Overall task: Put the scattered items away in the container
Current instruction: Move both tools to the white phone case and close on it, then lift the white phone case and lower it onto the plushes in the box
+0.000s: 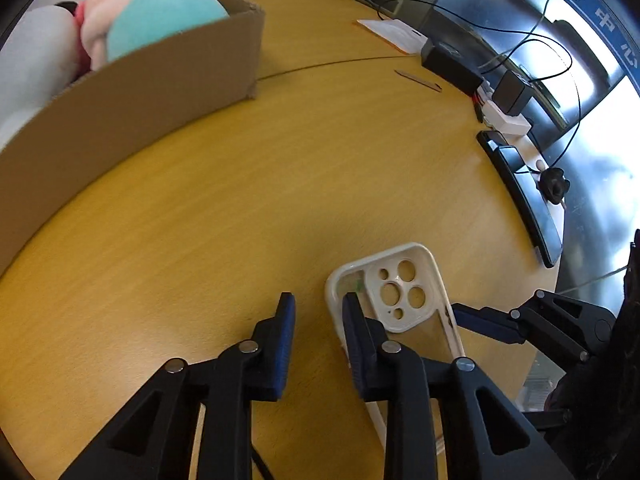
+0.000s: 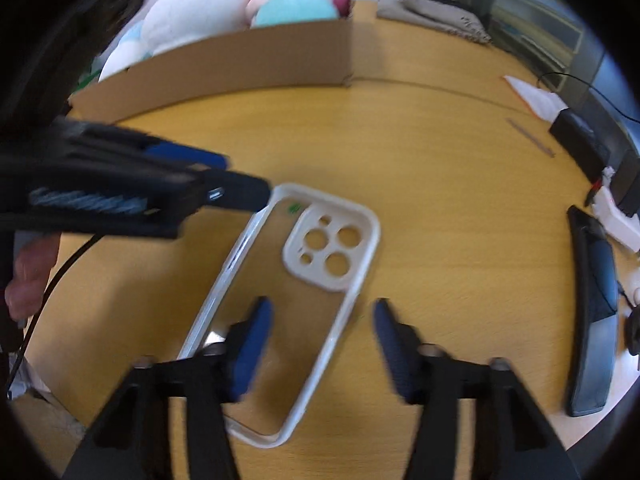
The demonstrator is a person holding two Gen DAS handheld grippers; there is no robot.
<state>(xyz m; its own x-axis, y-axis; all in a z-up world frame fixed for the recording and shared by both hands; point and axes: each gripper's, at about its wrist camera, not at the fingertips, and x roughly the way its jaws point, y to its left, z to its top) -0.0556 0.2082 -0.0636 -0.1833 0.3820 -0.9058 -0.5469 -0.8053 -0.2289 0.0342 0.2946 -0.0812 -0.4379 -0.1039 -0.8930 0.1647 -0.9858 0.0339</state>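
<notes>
So the phone case (image 2: 304, 304) is lying flat on the yellow wooden desk (image 2: 440, 208), camera cutouts facing up, see-through back with a cream rim. It's sitting out in the open, well apart from the cardboard box (image 2: 240, 64).

The left gripper (image 1: 318, 312) is sitting right at the case's top-left corner, jaws parted a bit, one blue pad inside the rim and the other out over bare desk, so the long edge is running between them. Not clamping anything as far as I can see. From the right wrist view that same gripper (image 2: 244, 184) is poking in from the left, tips right at the case's corner.

The right gripper (image 2: 322, 320) is hanging over the lower half of the case with its jaws spread wide, left pad over the clear back, right pad just outside the rim. Holding nothing. That view is pretty blurry, so I can't tell if it's touching.

The box is already holding plush toys: a teal and pink one (image 2: 292, 4) and a white one (image 2: 192, 16). Off along the desk's right edge a dark phone-looking slab (image 2: 592, 312) is lying, with some papers (image 2: 536, 96), a black box (image 1: 452, 64) and cables further back.
</notes>
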